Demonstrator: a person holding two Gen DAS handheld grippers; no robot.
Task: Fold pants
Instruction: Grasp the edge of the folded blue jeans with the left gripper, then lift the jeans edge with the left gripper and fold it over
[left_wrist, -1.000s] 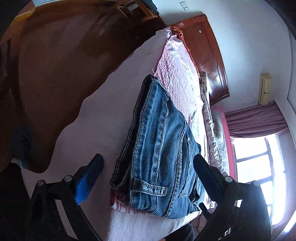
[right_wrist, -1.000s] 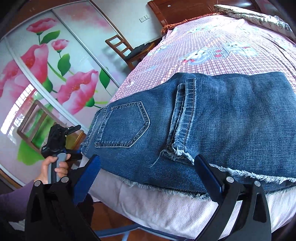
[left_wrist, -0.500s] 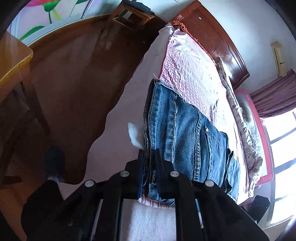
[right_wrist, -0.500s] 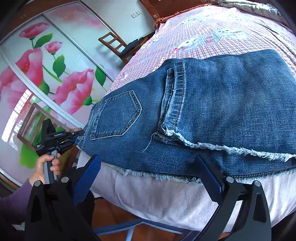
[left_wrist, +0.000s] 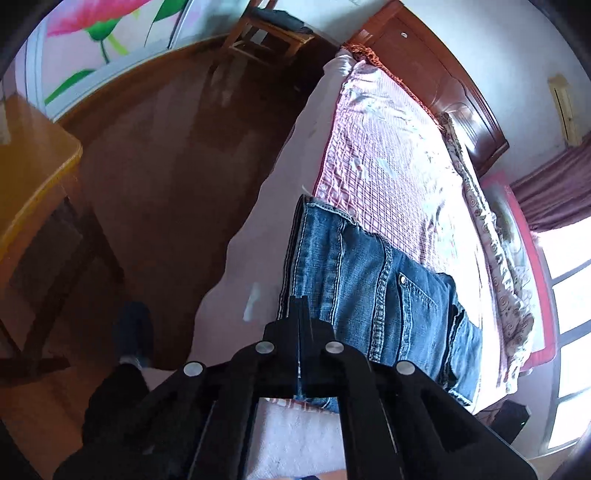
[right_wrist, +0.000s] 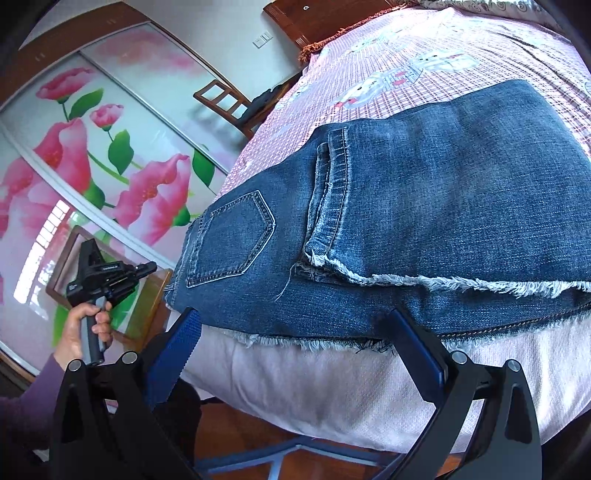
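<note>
Left gripper (left_wrist: 300, 306) fingers snapped closed, apparently empty, lifted off jeans (right_wrist: 424, 221) waistband. Right gripper (right_wrist: 295, 332) fingers open, straddling jeans' frayed hem at bed (right_wrist: 314, 387) edge. Fold seemingly done.

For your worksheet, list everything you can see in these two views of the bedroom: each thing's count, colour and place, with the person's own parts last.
jeans: one, blue denim, folded, at the bed's near edge
sheet: one, pink checked, over the bed
headboard: one, red-brown wood, at the bed's far end
chair: one, brown wood, beside the bed
sliding doors: pink flowers on white, along the wall
table: one, yellow-brown, across the floor
curtain: purple-brown, by the window
left gripper: black, jaws shut, beside the jeans' pocket end
hand: one, holding it, purple sleeve
right gripper: black, blue pads, jaws open, at the frayed hem
</note>
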